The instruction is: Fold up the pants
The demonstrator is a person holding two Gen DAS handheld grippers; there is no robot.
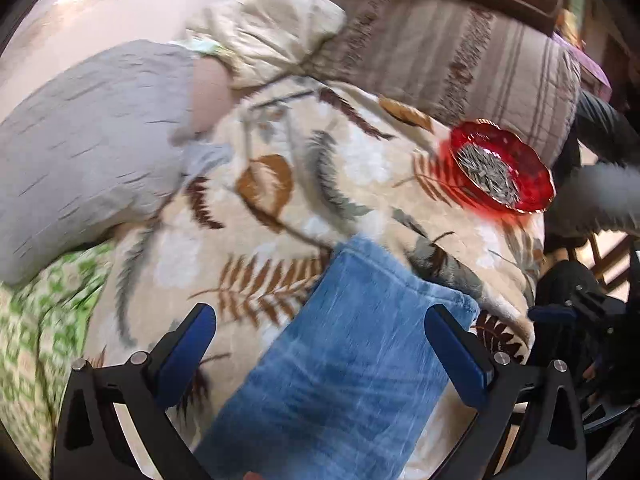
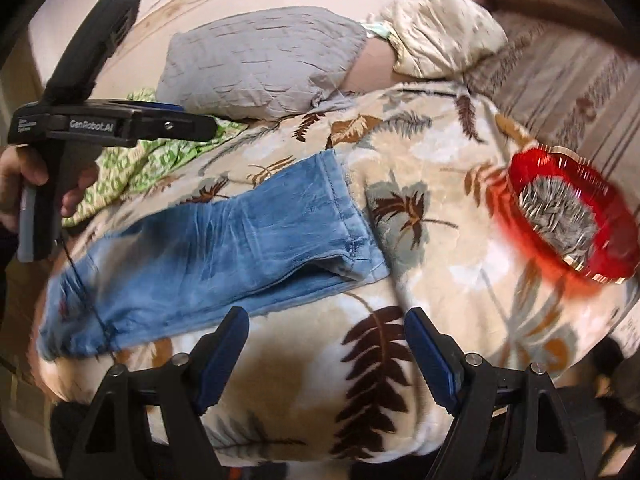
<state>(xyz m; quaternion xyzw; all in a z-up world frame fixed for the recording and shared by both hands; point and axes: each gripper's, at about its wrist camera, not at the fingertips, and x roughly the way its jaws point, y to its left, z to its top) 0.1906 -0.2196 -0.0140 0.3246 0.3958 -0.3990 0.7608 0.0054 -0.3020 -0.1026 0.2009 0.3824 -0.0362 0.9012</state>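
Light blue soft pants lie stretched across a cream leaf-print blanket, the leg hems toward the middle of the bed. In the left wrist view the pants run up between the fingers of my left gripper, which hovers open over them with its pads well apart. From the right wrist view, a hand holds that left gripper at the far left, seen side-on. My right gripper is open above bare blanket, just short of the pants' near edge, with nothing between its fingers.
A red glass bowl of sunflower seeds sits on the blanket to the right. A grey pillow and a cream pillow lie behind. Green patterned cloth lies at the left. The blanket drops off at the front.
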